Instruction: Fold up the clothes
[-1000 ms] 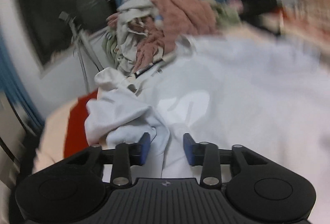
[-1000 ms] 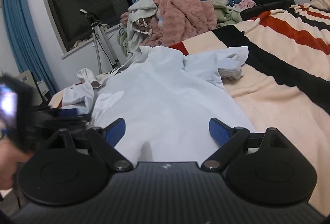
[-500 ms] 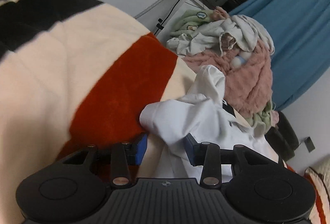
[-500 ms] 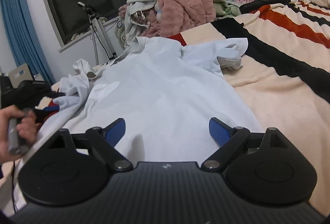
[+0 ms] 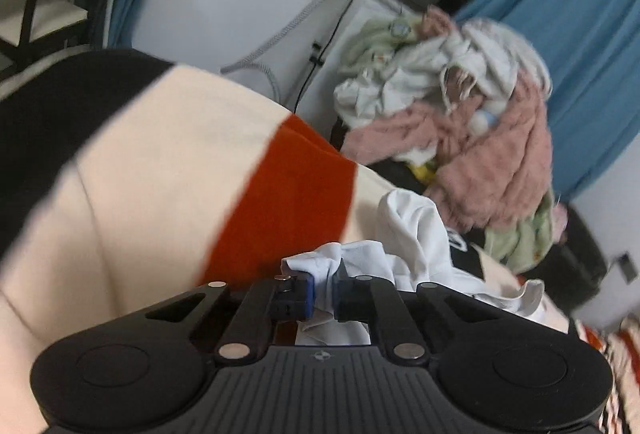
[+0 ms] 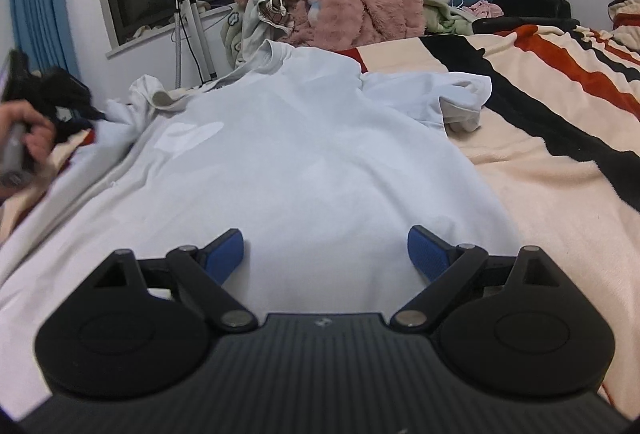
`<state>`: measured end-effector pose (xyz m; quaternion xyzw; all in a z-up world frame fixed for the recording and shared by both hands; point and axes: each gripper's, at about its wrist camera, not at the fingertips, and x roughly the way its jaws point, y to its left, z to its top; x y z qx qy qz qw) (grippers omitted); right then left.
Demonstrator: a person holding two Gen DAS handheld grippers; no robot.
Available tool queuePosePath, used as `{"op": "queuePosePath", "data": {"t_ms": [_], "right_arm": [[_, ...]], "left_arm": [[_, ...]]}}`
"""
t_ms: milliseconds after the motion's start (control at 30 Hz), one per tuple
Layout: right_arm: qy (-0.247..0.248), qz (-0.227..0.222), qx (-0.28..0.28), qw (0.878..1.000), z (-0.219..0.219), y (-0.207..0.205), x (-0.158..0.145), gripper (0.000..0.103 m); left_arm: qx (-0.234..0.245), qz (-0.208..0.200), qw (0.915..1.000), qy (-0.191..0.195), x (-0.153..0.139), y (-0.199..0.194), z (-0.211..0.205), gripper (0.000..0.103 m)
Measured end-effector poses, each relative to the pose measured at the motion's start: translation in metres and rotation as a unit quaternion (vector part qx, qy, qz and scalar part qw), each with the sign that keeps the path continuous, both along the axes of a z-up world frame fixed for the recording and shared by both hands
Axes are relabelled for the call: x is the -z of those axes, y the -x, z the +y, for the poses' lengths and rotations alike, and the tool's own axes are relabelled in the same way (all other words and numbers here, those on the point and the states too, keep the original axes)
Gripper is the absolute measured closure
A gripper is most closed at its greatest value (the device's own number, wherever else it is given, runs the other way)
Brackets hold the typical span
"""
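A white T-shirt (image 6: 304, 154) lies spread flat on the striped blanket (image 6: 560, 170), collar at the far end. My left gripper (image 5: 324, 294) is shut on the shirt's left sleeve (image 5: 340, 258) and holds the bunched cloth above the blanket's red stripe (image 5: 288, 202). In the right wrist view the left gripper (image 6: 80, 106) shows at the far left, held by a hand. My right gripper (image 6: 326, 254) is open and empty, hovering over the shirt's lower hem. The right sleeve (image 6: 448, 94) lies crumpled on the blanket.
A heap of clothes with a pink fleece (image 6: 352, 10) sits at the bed's far end. A tripod (image 6: 188, 22) stands by the dark window. Blue curtains hang behind. A black seat (image 6: 528, 10) is at the back right.
My left gripper has swung out to the shirt's left side and closed on the sleeve, which is now pinched between the pads. My right gripper has stayed open over the hem.
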<state>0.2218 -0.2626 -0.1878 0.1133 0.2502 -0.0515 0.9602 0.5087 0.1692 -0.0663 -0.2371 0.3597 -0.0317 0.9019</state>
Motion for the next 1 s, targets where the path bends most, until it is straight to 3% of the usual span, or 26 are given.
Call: {"op": "queuePosePath", "data": {"t_ms": [67,200,300,400,533,667,733,833,933,1000], "right_arm": [[0.005,0.003,0.001,1.000,0.001,-0.001,0.001,0.012],[0.010,0.006,0.001,1.000,0.003,-0.004,0.002,0.012],[0.009,0.006,0.001,1.000,0.002,-0.004,0.002,0.012],[0.007,0.005,0.001,1.000,0.001,-0.004,0.002,0.012],[0.000,0.002,0.001,1.000,0.000,-0.003,0.002,0.012],[-0.007,0.001,0.002,1.000,-0.001,0.000,0.001,0.012],[-0.010,0.001,0.002,1.000,0.000,0.001,0.000,0.012],[-0.013,0.001,0.002,1.000,-0.001,0.002,0.000,0.012],[-0.012,0.002,0.002,1.000,-0.001,0.002,0.000,0.012],[-0.012,0.002,0.002,1.000,-0.001,0.001,0.000,0.012]], "left_arm": [[-0.012,0.016,0.9979,-0.062,-0.028,-0.012,0.017,0.094],[-0.073,-0.011,0.9855,-0.153,-0.081,-0.021,0.055,0.093],[-0.120,-0.021,0.9794,-0.161,-0.098,-0.015,0.080,0.088],[-0.135,-0.041,0.9832,-0.116,-0.094,0.014,0.101,0.064],[-0.143,-0.029,0.9890,0.018,-0.052,0.079,0.130,0.062],[-0.114,0.004,0.9822,0.149,0.003,0.122,0.132,0.060],[-0.096,0.004,0.9798,0.176,0.017,0.128,0.126,0.049],[-0.076,-0.022,0.9837,0.162,0.014,0.117,0.109,0.029],[-0.058,-0.002,0.9729,0.224,0.022,0.104,0.098,0.020],[-0.057,0.014,0.9705,0.234,0.026,0.101,0.091,0.017]]}}
